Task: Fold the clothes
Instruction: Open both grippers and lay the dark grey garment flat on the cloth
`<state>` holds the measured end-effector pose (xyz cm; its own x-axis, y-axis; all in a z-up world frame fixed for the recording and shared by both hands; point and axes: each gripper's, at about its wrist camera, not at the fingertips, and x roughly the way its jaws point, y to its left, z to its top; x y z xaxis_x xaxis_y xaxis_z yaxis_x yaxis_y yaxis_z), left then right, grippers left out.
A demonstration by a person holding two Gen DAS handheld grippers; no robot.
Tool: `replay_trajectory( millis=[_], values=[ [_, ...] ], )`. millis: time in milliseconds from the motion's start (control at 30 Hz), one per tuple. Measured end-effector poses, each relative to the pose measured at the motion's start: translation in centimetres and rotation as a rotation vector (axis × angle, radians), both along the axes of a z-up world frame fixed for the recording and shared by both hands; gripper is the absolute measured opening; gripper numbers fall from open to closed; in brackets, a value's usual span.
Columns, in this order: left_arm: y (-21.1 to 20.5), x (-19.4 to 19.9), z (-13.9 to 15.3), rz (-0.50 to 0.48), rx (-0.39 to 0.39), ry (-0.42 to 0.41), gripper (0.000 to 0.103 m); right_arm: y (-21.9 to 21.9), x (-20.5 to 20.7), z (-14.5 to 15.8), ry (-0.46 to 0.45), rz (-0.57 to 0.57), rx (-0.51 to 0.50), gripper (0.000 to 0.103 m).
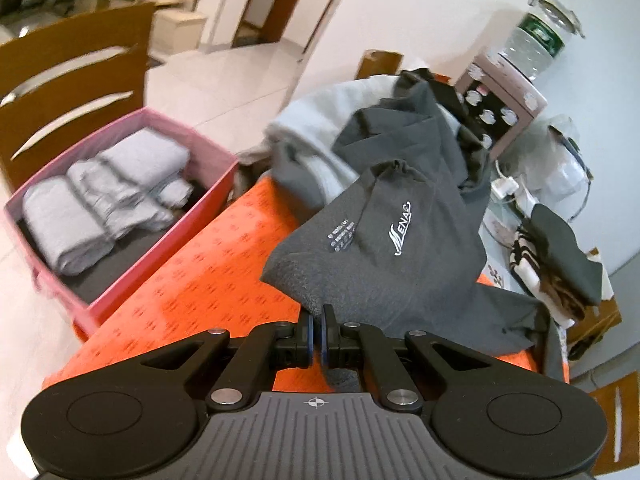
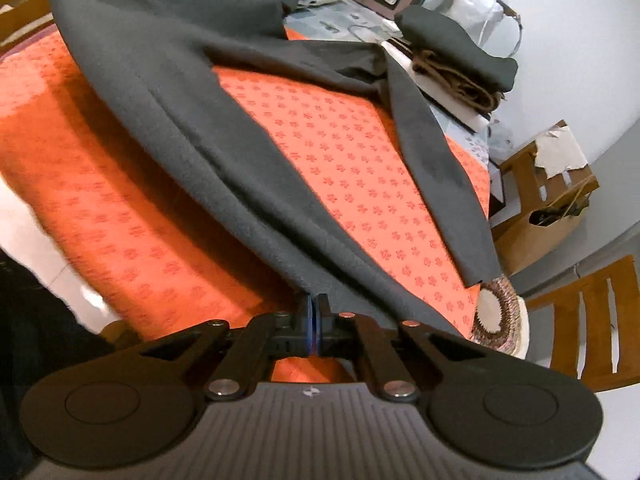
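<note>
**Both grippers pinch dark garment over orange desk**

The left gripper (image 1: 318, 322), at bottom centre of its frame, has its jaws closed on an edge of the dark grey garment (image 1: 400, 232), whose printed logo faces up at frame centre. The right gripper (image 2: 316, 312) likewise clamps a fold of the same cloth, which stretches from the jaws diagonally toward the upper left, a sleeve lying to the right. Both point steeply down at the orange desk (image 2: 340, 152). A pink box (image 1: 132, 280) of folded grey clothes sits at left. Spreading the cloth flat looks like the next need.
</note>
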<state>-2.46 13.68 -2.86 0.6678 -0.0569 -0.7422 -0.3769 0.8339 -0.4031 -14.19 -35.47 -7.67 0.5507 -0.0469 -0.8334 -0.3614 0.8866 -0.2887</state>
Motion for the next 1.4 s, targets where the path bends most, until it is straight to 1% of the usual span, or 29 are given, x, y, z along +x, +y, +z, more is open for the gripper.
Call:
replay_trajectory(
  millis=[100, 233, 300, 400, 467, 533, 600, 667, 700, 733, 767, 833, 967, 1067, 1200, 1333, 1400],
  values=[
    [0.9, -2.2, -1.0, 0.001, -0.005, 0.052, 0.006, 0.5, -1.2, 0.0, 0.051, 0.027, -0.002, 0.002],
    [2.1, -4.1, -3.9, 0.045, -0.039, 0.138, 0.006, 1.2, -1.5, -1.6, 0.099, 0.039, -0.008, 0.002],
    [2.2, -4.7, -5.2, 0.045, -0.029, 0.153, 0.006, 1.7, -1.4, -2.5, 0.114, 0.046, -0.018, 0.002],
    [2.0, -4.8, -7.0, 0.017, -0.009, 0.162, 0.007, 2.0, -1.0, -3.6, 0.135, 0.045, -0.019, 0.003],
    [2.1, -5.1, -7.5, 0.008, 0.007, 0.156, 0.014, 2.0, -0.6, -3.9, 0.151, 0.042, -0.017, 0.004],
    [2.3, -5.4, -7.3, 0.017, 0.027, 0.136, 0.021, 1.9, -0.4, -3.7, 0.147, 0.041, -0.017, 0.008],
    [2.5, -5.6, -6.7, 0.018, 0.046, 0.103, 0.023, 1.7, -0.5, -3.0, 0.133, 0.040, 0.004, 0.019],
    [2.7, -5.5, -6.0, 0.026, 0.066, 0.076, 0.029, 1.3, -0.5, -1.8, 0.108, 0.027, 0.042, 0.027],
    [2.7, -5.3, -5.7, 0.026, 0.076, 0.063, 0.032, 1.0, -0.5, -1.2, 0.094, 0.019, 0.062, 0.029],
    [2.6, -5.1, -5.2, 0.022, 0.087, 0.049, 0.039, 0.7, -0.5, -0.5, 0.080, 0.011, 0.081, 0.030],
    [2.5, -4.8, -4.8, 0.018, 0.098, 0.035, 0.047, 0.4, -0.4, 0.0, 0.069, -0.001, 0.091, 0.031],
    [2.2, -4.3, -4.0, 0.008, 0.119, 0.009, 0.053, -0.3, -0.1, 0.8, 0.050, -0.030, 0.092, 0.031],
    [0.0, -3.1, -3.1, -0.046, 0.162, -0.034, 0.057, -2.2, 0.7, 1.9, 0.015, -0.078, 0.095, 0.031],
    [-2.5, -2.6, -2.7, -0.083, 0.191, -0.060, 0.060, -4.1, 1.3, 2.4, -0.010, -0.072, 0.088, 0.032],
    [-6.9, -2.4, -2.2, -0.134, 0.248, -0.094, 0.065, -6.8, 2.5, 2.7, -0.034, -0.055, 0.070, 0.033],
    [-12.2, -3.1, -1.8, -0.138, 0.293, -0.124, 0.070, -10.1, 4.2, 2.6, -0.057, -0.008, 0.067, 0.033],
    [-15.1, -3.7, -1.7, -0.119, 0.308, -0.126, 0.071, -11.9, 5.0, 2.4, -0.069, 0.030, 0.067, 0.033]
  ],
)
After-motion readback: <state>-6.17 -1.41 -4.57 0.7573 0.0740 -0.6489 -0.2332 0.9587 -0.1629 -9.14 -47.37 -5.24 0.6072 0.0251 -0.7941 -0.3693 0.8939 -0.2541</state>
